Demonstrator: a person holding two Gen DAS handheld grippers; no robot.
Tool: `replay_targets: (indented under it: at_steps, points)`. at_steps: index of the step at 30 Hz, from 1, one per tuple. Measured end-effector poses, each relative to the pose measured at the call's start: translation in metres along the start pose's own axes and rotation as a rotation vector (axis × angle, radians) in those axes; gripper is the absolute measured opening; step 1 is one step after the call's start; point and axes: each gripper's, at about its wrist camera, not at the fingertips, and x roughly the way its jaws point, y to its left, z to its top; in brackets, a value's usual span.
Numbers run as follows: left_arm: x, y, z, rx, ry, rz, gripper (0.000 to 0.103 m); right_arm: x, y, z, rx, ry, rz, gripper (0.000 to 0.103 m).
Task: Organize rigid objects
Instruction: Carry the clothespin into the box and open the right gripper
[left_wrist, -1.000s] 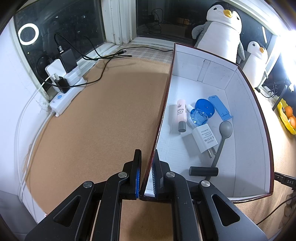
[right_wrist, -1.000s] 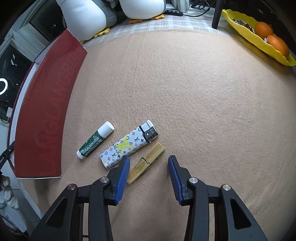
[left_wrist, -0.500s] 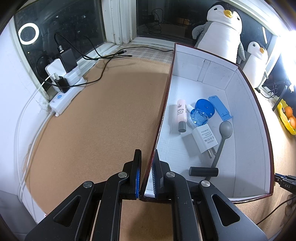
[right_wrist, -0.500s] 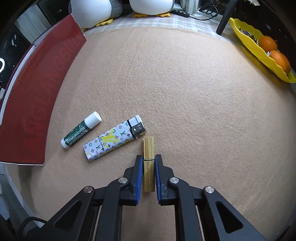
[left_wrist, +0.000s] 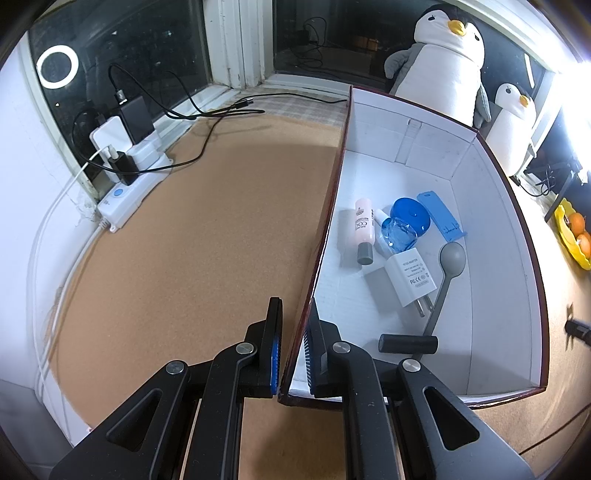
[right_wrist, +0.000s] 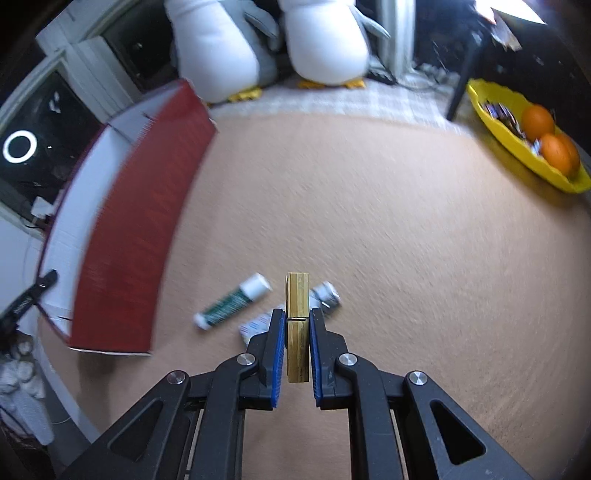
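The box (left_wrist: 491, 266) already has a spoon (left_wrist: 448, 273) and charger (left_wrist: 410, 275) inside, the left gripper (left_wrist: 293, 350) pinches its wall, the right gripper (right_wrist: 297, 354) squeezes a wooden clothespin (right_wrist: 297, 314), and the lip balm (right_wrist: 232, 301) and lighter (right_wrist: 325, 293) wait on the mat.

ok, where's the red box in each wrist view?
Left wrist: the box fills the centre and right, white inside showing; the left gripper is shut on its near-left wall.
Right wrist: the box is at the left, red outer wall facing the camera; the right gripper holds a clothespin.
Shared landmark: the yellow fruit tray, at right in both.
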Motion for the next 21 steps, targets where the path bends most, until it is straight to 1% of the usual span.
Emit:
replay_targets:
  at_steps: [6, 9, 12, 17, 21]
  points:
    - [0.002, -0.001, 0.001, 0.0, -0.005, -0.005, 0.009, -0.022, 0.07, 0.028, -0.135, -0.059, 0.098, 0.011]
    - [0.003, -0.001, 0.001, 0.0, -0.008, -0.007, 0.009, -0.027, 0.112, 0.033, -0.22, -0.065, 0.137, 0.011]
    - [0.003, -0.001, 0.001, -0.002, -0.009, -0.008, 0.008, -0.026, 0.142, 0.031, -0.286, -0.059, 0.161, 0.011]
    - [0.003, 0.0, 0.002, -0.005, -0.01, -0.01, 0.008, -0.017, 0.183, 0.027, -0.387, -0.049, 0.155, 0.011]
    - [0.003, 0.0, 0.001, -0.005, -0.011, -0.01, 0.008, 0.001, 0.192, 0.029, -0.425, -0.027, 0.146, 0.011]
